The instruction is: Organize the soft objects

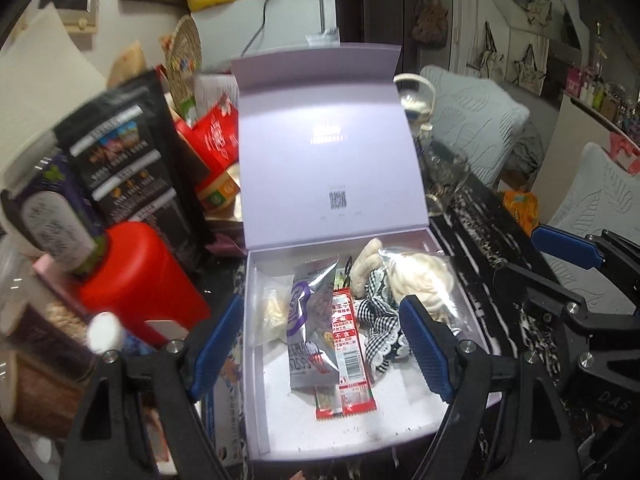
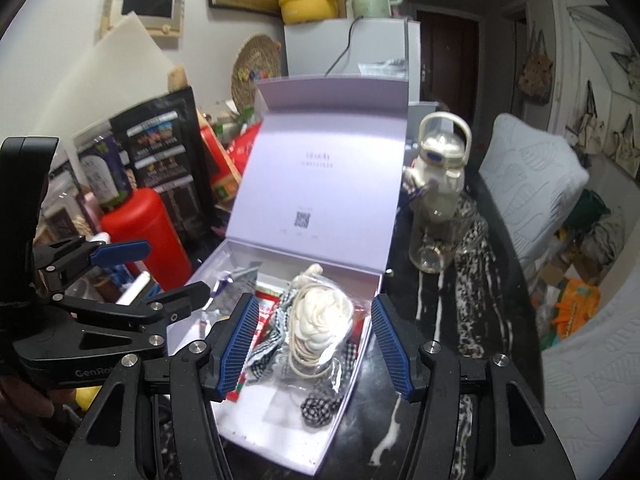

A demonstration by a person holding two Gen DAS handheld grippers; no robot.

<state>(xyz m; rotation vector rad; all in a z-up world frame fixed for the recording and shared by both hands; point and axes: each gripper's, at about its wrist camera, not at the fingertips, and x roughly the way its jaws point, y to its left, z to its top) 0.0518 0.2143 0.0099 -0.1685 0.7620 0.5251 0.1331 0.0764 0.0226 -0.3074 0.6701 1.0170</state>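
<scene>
Marbled black table point(image 2: 448, 320) under open lilac box point(image 1: 332, 136), bagged cream flower point(image 2: 324, 312) between wide-spread right gripper point(image 2: 314, 346), left gripper point(image 1: 320, 344) likewise wide, empty.

A red bottle point(image 2: 148, 236) stands beside a black printed pouch point(image 2: 168, 160) on the dark marbled surface point(image 2: 452, 320), with a clear handled water jug point(image 2: 440, 184) opposite and a yellow pot point(image 2: 308, 0) atop a white appliance point(image 2: 352, 48).
</scene>
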